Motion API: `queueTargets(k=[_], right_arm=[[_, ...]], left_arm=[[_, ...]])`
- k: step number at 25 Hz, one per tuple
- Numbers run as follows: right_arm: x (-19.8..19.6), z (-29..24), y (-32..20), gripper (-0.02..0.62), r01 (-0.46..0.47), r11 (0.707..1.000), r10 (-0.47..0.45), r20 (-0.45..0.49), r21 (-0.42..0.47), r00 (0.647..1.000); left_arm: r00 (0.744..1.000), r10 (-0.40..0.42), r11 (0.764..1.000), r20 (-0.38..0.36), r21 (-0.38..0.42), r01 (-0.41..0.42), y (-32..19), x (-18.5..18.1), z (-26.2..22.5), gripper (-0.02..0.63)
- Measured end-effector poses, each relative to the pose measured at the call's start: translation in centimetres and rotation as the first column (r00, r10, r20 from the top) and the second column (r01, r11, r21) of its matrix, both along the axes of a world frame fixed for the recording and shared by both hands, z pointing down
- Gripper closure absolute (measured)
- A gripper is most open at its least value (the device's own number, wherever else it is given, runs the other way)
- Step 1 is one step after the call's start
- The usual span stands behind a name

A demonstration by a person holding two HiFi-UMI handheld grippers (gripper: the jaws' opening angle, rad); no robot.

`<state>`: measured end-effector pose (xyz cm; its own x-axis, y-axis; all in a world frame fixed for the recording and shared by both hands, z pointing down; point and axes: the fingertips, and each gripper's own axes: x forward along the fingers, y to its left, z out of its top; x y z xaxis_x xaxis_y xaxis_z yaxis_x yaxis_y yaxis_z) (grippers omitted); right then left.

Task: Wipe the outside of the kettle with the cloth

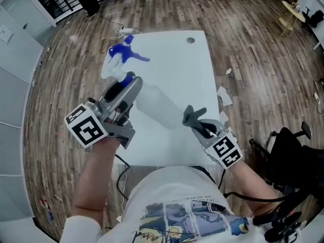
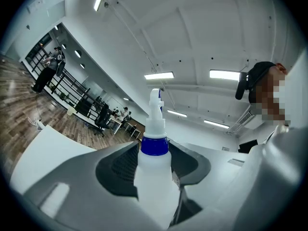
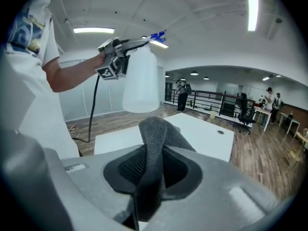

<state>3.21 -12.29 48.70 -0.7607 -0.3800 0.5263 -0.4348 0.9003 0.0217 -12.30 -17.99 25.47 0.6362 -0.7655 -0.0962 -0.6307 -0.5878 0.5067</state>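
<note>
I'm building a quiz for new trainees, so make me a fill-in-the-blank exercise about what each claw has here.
The left claw is shut on a white spray bottle with a ____ collar. The right claw grips a ____ cloth. Both claws are over a ____ table.
Missing words: blue; gray; white.

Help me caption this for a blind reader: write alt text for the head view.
Seen from above, the left hand-held gripper holds a white spray bottle with a blue trigger over a white table. The right hand-held gripper grips a grey cloth.
</note>
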Motion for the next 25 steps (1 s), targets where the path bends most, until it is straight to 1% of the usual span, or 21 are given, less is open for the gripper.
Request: queueTargets(k=[2,4,7,9,10,12,14,16,18,21,25], right_arm=[[0.6,-2.4,-1.8,0.522,-0.032,0.999,0.031,0.042,0.031,0.999],[0.1,-6.4,-2.9,0.520,-0.031,0.996,0.022,0.120,0.078,0.993],[-2.2,-13.2,-2.9,0.522,0.027,0.988,-0.063,0.243,0.152,0.968],[-3.8,-16.6,-2.2,0.521,0.077,0.979,-0.132,0.298,0.191,0.945],[-4.5,-17.8,-1.9,0.521,0.099,0.974,-0.161,0.321,0.202,0.933],[-5.6,-19.4,-1.4,0.521,0.135,0.972,-0.199,0.367,0.195,0.909],[-6.5,-19.5,-1.1,0.520,0.163,0.973,-0.216,0.390,0.165,0.895],[-6.8,-18.1,-0.8,0.520,0.182,0.976,-0.214,0.385,0.117,0.898],[-6.7,-16.1,-0.5,0.520,0.188,0.980,-0.196,0.377,0.058,0.905],[-6.1,-12.9,-0.5,0.520,0.169,0.986,-0.154,0.354,-0.012,0.923],[-5.5,-7.2,-0.7,0.520,0.150,0.982,-0.112,0.282,-0.117,0.953]], left_arm=[[0.999,0.024,1.000,0.025,-0.007,-0.024,0.4,0.3,0.5,0.410],[0.998,0.047,0.999,0.052,-0.016,-0.047,0.8,0.7,1.1,0.410],[0.993,0.085,0.996,0.079,-0.025,-0.083,1.4,1.7,1.8,0.410],[0.989,0.115,0.993,0.096,-0.030,-0.112,1.8,2.6,2.3,0.411],[0.986,0.132,0.991,0.103,-0.034,-0.130,2.0,3.0,2.5,0.410],[0.980,0.166,0.986,0.113,-0.037,-0.163,2.6,3.8,2.7,0.410],[0.977,0.182,0.983,0.113,-0.032,-0.179,3.1,4.1,2.6,0.410],[0.979,0.181,0.983,0.095,-0.022,-0.180,3.3,3.9,2.1,0.410],[0.982,0.175,0.985,0.076,-0.011,-0.175,3.4,3.4,1.6,0.410],[0.986,0.157,0.987,0.059,0.001,-0.158,3.5,2.4,1.0,0.410],[0.991,0.126,0.992,0.048,0.017,-0.127,3.3,0.9,0.0,0.410]])
